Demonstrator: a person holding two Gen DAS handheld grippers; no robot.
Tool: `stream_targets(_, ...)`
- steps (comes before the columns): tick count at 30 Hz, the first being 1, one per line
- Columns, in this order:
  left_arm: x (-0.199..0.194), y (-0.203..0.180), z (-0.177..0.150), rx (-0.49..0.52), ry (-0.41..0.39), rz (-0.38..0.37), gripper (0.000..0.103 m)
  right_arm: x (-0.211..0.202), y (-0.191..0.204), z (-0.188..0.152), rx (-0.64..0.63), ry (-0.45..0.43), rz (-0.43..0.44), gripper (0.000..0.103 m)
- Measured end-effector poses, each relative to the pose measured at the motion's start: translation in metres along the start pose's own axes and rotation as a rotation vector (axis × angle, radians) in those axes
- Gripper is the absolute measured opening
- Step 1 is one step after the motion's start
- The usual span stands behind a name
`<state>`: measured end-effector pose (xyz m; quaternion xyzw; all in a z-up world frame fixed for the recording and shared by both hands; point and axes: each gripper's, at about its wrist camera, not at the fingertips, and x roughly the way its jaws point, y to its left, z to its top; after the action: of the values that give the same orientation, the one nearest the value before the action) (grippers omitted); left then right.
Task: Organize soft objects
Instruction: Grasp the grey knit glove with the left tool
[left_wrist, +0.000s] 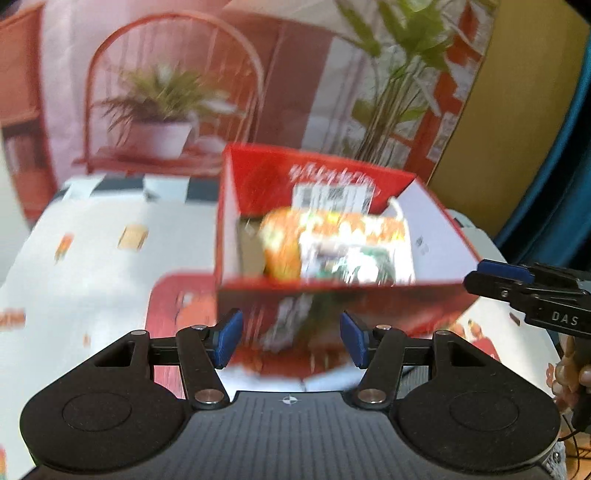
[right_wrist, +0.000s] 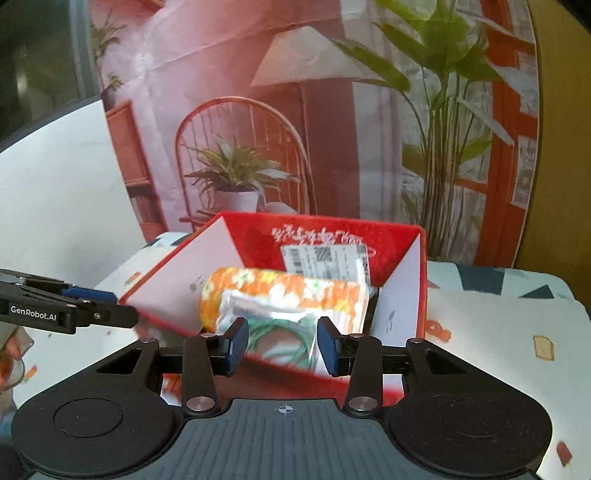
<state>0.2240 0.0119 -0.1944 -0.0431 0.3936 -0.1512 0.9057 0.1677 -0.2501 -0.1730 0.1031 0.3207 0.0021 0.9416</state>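
An orange floral soft roll (right_wrist: 280, 286) lies across the inside of an open red box (right_wrist: 177, 273), spanning it from the left white inner wall toward the right one. In front of the roll, nearer the cameras, a clear plastic packet (right_wrist: 284, 332) with a green and white pattern leans against it; the packet's lower part reaches the box's near edge. Behind both, on the red back wall of the box, sits a white shipping label (right_wrist: 325, 262) under white lettering. In the left wrist view the same box (left_wrist: 428, 225) and roll (left_wrist: 284, 240) are blurred, so finer detail cannot be told.

The box stands on a table (right_wrist: 498, 332) covered with a white cloth printed with small pictures, and a red printed sheet (left_wrist: 173, 306) lies under the box's near side.

The right gripper (right_wrist: 282, 347) hovers just before the packet, its blue pads spread apart and touching nothing. The left gripper (left_wrist: 291, 338) hangs in front of the box's near wall, its blue pads also spread wide and empty. Each gripper shows at the edge of the other's view.

Behind the table hangs a backdrop (right_wrist: 236, 110) picturing a rattan chair, potted plants and a lamp
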Motion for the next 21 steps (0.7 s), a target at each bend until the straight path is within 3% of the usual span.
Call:
stream_targets(6, 0.007, 0.007, -0.043, -0.079, 0.085, -0.010, 0.061, -0.002, 0.008, -0.048, 0.001, 0.062, -0.019, 0.038)
stream_targets(10, 0.017, 0.014, -0.070, -0.159, 0.142, -0.020, 0.071, 0.005, 0.006, -0.076, 0.018, 0.108, -0.063, 0.038)
stream_targets(14, 0.022, 0.024, -0.090, -0.224, 0.186, -0.022, 0.071, 0.008, 0.002, -0.093, 0.033, 0.127, -0.120, 0.057)
stream_targets(21, 0.032, 0.023, -0.101, -0.246, 0.219, -0.048, 0.071, 0.010, -0.015, -0.105, 0.098, 0.141, -0.164, 0.059)
